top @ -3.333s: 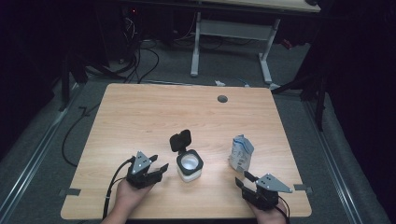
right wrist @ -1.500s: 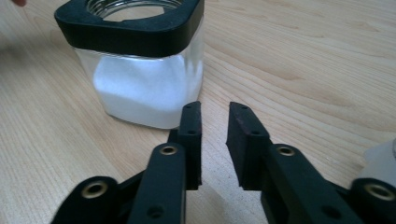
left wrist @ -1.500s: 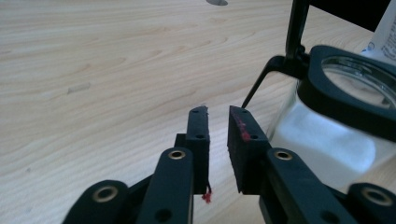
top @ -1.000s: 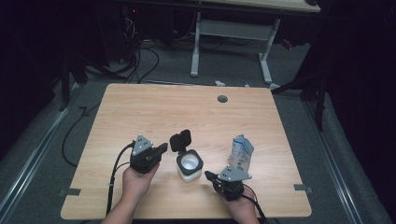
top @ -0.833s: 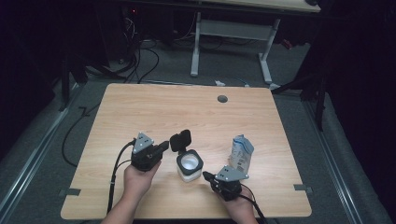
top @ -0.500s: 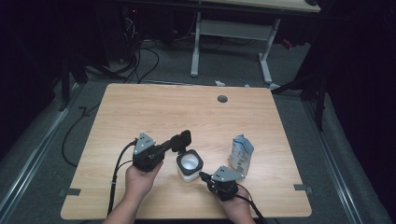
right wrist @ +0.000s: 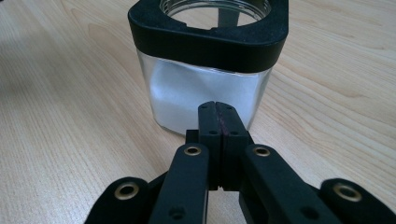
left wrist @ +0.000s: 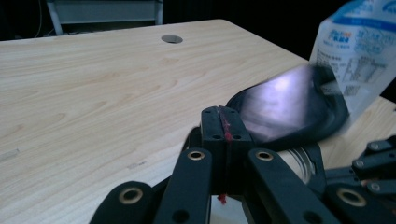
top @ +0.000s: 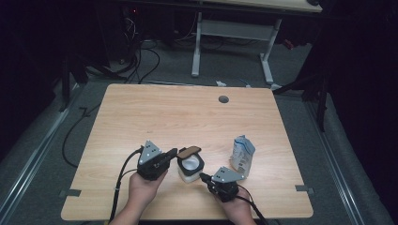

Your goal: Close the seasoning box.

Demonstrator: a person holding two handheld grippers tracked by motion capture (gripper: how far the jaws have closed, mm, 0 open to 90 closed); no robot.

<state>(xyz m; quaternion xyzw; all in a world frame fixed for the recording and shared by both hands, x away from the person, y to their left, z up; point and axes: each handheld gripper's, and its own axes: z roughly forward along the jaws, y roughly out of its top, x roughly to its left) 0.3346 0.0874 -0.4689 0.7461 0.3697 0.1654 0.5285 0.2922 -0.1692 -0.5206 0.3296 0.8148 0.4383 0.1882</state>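
Right gripper view: jar (right wrist: 208, 93) at upper centre on counter (right wrist: 70, 116), just beyond closed, empty jaws of right gripper (right wrist: 218, 114). Left gripper view: left gripper (left wrist: 223, 128) closed, empty, lid (left wrist: 289, 109) just right.

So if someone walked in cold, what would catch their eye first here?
Probably the glass jar with white contents and a black rim, its hinged lid half open, near the table's front edge. The left gripper and right gripper, both shut, flank it. A blue-and-white pouch stands right of it.
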